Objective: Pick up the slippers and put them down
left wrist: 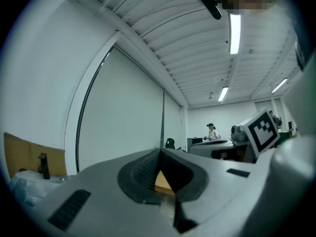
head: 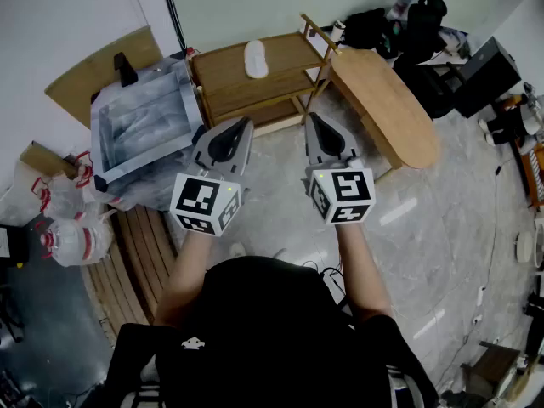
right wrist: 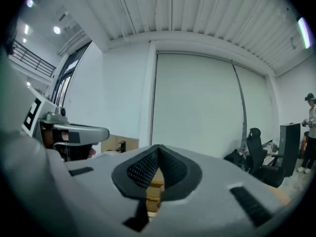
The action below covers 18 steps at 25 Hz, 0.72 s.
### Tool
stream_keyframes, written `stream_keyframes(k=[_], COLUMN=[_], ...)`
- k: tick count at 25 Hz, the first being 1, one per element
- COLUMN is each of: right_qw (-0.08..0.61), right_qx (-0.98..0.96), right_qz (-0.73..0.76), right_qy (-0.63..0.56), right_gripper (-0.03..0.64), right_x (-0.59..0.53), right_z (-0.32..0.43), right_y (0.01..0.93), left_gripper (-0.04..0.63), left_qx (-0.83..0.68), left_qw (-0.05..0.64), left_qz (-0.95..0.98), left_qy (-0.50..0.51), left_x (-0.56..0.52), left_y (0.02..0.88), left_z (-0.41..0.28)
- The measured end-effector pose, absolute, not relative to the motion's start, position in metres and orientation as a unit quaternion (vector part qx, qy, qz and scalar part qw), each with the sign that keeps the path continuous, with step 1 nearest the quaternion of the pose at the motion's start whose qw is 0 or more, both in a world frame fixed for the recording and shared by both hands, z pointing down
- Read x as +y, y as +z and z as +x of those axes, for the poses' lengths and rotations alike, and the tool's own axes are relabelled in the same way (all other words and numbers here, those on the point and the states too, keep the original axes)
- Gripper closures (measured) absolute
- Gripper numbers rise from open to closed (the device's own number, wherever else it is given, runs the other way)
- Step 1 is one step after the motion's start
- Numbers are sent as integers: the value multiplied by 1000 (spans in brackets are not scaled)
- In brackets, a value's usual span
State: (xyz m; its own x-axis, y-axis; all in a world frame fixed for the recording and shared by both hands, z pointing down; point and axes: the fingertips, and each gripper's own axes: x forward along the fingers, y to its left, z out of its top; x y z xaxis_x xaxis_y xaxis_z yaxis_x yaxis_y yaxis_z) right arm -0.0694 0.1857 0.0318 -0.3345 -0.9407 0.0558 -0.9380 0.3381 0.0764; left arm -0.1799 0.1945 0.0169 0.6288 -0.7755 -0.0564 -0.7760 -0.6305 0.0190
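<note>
Head view: high above the person, facing steeply down; floor (head: 425, 219) fills the frame, wooden shelf (head: 225, 62) upper centre, left gripper (head: 248, 123) and right gripper (head: 309, 117) mid-frame.
Gripper views: each sits close behind its own jaws, facing level at white wall (left wrist: 123, 112) and ceiling (left wrist: 197, 43).
Shared: left gripper view catches the right gripper at right edge; right gripper view catches the left gripper at left edge.

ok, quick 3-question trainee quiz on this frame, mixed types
1. True or false: the slipper lies on top of the rack.
2. Pick one: the jaws of the right gripper are A) shut, nothing held; B) shut on the slipper; C) wide open.
3. Fill in: in the head view, the table stands to the ___ of the rack.

Key: 1 true; 2 A; 3 right.
</note>
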Motion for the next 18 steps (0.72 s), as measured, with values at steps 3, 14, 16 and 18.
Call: stream_keyframes(k=[3,14,16,18], right_qw=[43,35,39,44], right_qx=[-820,-833,-836,-839], right_qz=[571,552,548,542], right_qy=[-11,14,17,19], right_gripper=[618,618,618,618], right_x=[189,202,206,209], right_z=[-68,-44,-37,-31], right_y=[35,50,57,63], left_gripper=[589,589,589,589], left_qx=[432,442,442,446], left_qw=[3,-5,-3,-4], left_qz=[-902,-897,-897,-895], left_qy=[24,17,12,7], left_x=[198,211,215,218], left_y=[19,28,33,41], left_z=[-177,-151,-141,-135])
